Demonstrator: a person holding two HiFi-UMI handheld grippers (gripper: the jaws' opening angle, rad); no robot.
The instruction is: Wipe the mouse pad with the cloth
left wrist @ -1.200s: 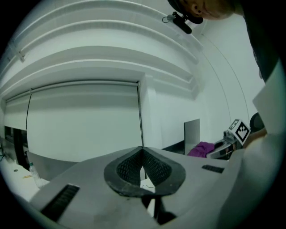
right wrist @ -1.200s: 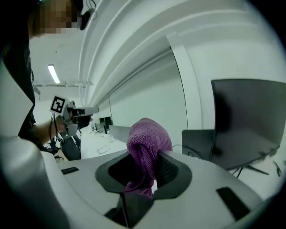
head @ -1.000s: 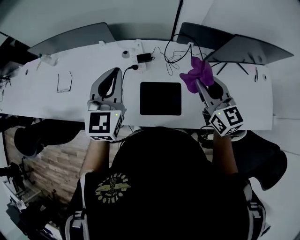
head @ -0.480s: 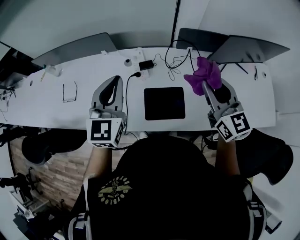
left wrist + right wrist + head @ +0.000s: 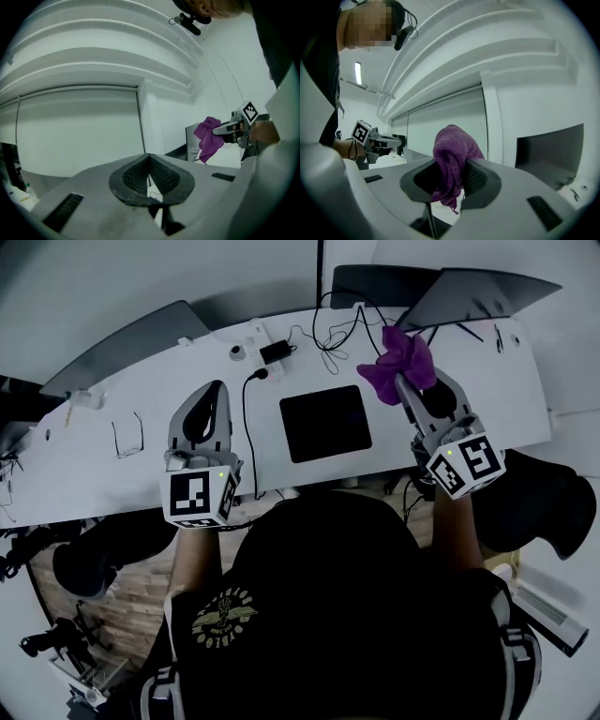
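A black square mouse pad lies flat in the middle of the white desk. My right gripper is to the right of the pad, held above the desk, and is shut on a purple cloth that bunches out past its tips. The cloth hangs between those jaws in the right gripper view. My left gripper hovers left of the pad with its jaws closed together and nothing in them. From the left gripper view the cloth shows in the distance.
Behind the pad lie a black adapter and tangled cables. A pair of glasses rests at the left. Chairs and dark panels line the desk's far side.
The head view has shifted and tilted, so the desk now slants. Both grippers keep about the same places beside the pad, the right one still holding the cloth.
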